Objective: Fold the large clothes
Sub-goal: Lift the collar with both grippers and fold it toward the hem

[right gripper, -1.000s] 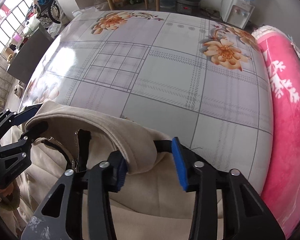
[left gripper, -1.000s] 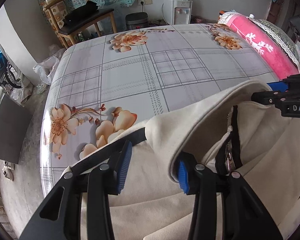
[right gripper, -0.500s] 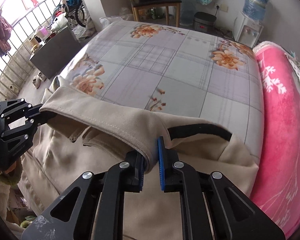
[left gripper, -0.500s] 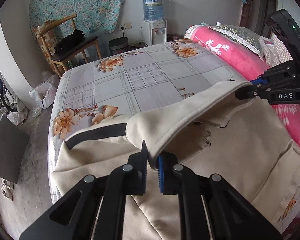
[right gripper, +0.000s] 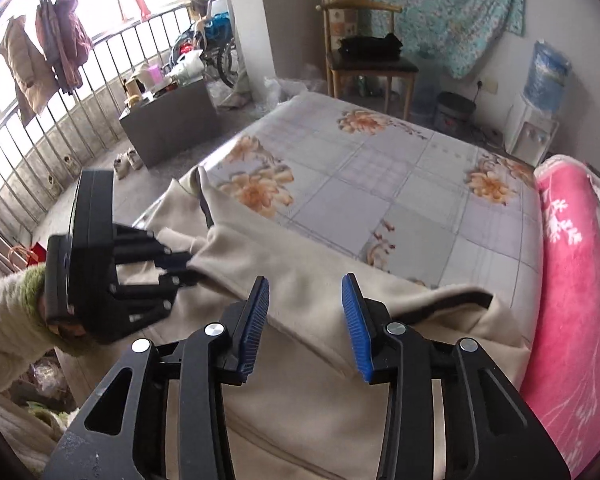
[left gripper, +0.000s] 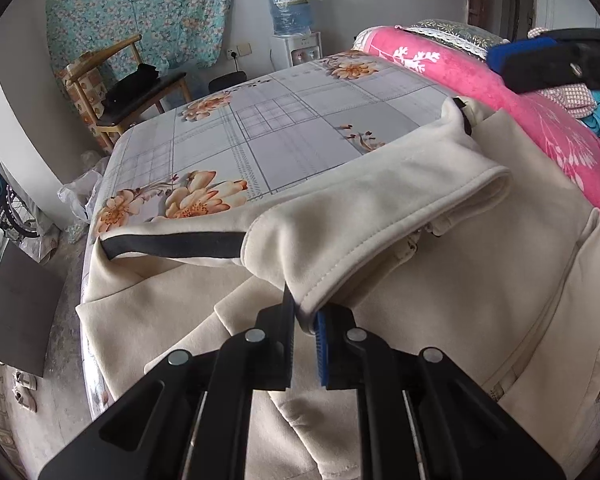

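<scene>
Jacket spread on the bed, folding underway: left claw pinches its collar edge, right claw hovers agape above it. Next, I reckon, the right must regrip.

A bed with a checked, flower-printed sheet fills the middle, a pink blanket rolled along its far side. Beyond it stand a wooden chair carrying something dark, possibly folded clothing, a water dispenser, and a floral cloth hung on the wall. Coats hang by the window railing.
</scene>
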